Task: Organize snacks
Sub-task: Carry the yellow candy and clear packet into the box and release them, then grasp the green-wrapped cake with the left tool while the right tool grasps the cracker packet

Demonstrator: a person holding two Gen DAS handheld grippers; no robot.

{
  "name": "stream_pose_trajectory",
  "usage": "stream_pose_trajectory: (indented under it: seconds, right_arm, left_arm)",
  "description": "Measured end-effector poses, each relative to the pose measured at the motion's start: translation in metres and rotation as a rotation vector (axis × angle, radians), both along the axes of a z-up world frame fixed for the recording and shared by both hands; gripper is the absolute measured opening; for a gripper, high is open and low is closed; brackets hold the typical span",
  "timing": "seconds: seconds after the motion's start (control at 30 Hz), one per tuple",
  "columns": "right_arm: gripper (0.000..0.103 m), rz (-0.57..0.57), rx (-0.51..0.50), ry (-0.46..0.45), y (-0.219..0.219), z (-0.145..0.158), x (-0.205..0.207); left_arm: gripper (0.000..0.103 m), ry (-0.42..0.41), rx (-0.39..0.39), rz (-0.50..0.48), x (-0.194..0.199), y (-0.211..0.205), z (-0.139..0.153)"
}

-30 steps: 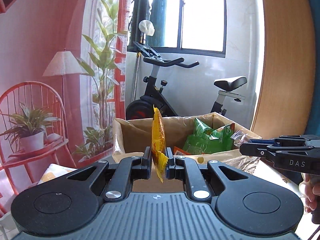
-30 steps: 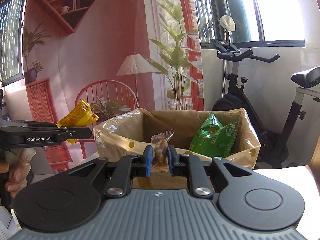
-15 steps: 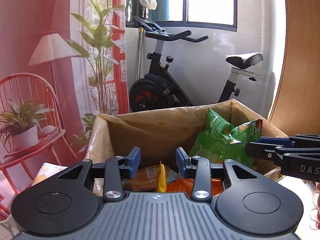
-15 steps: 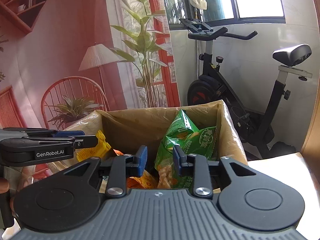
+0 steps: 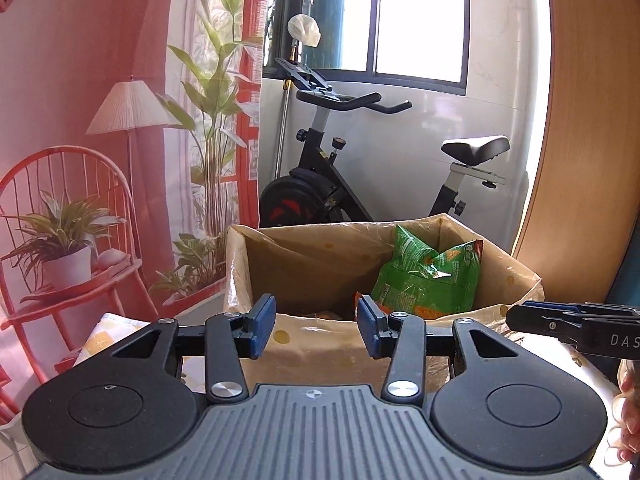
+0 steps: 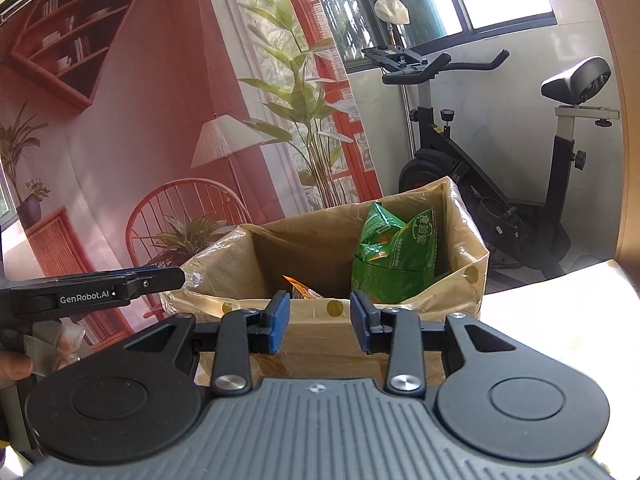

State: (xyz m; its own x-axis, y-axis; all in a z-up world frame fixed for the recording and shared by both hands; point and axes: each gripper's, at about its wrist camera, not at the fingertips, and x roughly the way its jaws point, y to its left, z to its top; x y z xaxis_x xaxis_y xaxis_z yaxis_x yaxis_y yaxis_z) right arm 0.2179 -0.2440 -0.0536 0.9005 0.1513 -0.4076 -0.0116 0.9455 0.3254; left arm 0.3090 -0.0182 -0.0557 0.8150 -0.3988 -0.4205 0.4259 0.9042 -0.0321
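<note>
A cardboard box lined with a plastic bag (image 5: 304,256) (image 6: 312,248) stands just ahead of both grippers. A green snack bag (image 5: 428,276) (image 6: 394,256) leans upright in its right side, and an orange packet (image 6: 302,290) shows low inside. My left gripper (image 5: 317,328) is open and empty in front of the box's near wall. My right gripper (image 6: 319,322) is open and empty at the same wall. The right gripper also shows at the right edge of the left wrist view (image 5: 576,330), and the left gripper at the left of the right wrist view (image 6: 100,288).
The box stands on a pale table (image 6: 560,316). Behind it are an exercise bike (image 5: 340,184), a red chair with a potted plant (image 5: 64,248), a floor lamp (image 5: 128,108) and a wooden panel (image 5: 592,120) on the right.
Both grippers opened and let their packets fall into the box: the yellow one from the left, the clear nut packet from the right. Both have since drawn back from the box.
</note>
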Motion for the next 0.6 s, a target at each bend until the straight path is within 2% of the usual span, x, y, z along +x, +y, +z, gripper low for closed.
stream_pose_trajectory:
  seconds: [0.13,0.27,0.4,0.5,0.6]
  right_arm:
    - [0.037,0.004,-0.011,0.016,0.007,-0.009,-0.019]
    - [0.037,-0.002,-0.031,0.073,0.011,-0.029,-0.032]
    - [0.037,-0.018,-0.043,0.200,0.010,-0.063,-0.039]
    - [0.049,-0.012,-0.063,0.292,0.013,-0.087,-0.046]
    - [0.050,-0.007,-0.128,0.381,0.019,-0.109,-0.052]
  left_arm:
    - [0.047,0.031,0.002,0.010,-0.022,0.010,-0.015]
    - [0.047,0.079,0.013,0.005,-0.036,0.016,-0.041]
    - [0.047,0.155,0.003,0.009,-0.038,0.018,-0.069]
    - [0.047,0.195,-0.011,0.004,-0.039,0.019,-0.084]
    - [0.047,0.214,-0.002,-0.016,-0.039,0.016,-0.094]
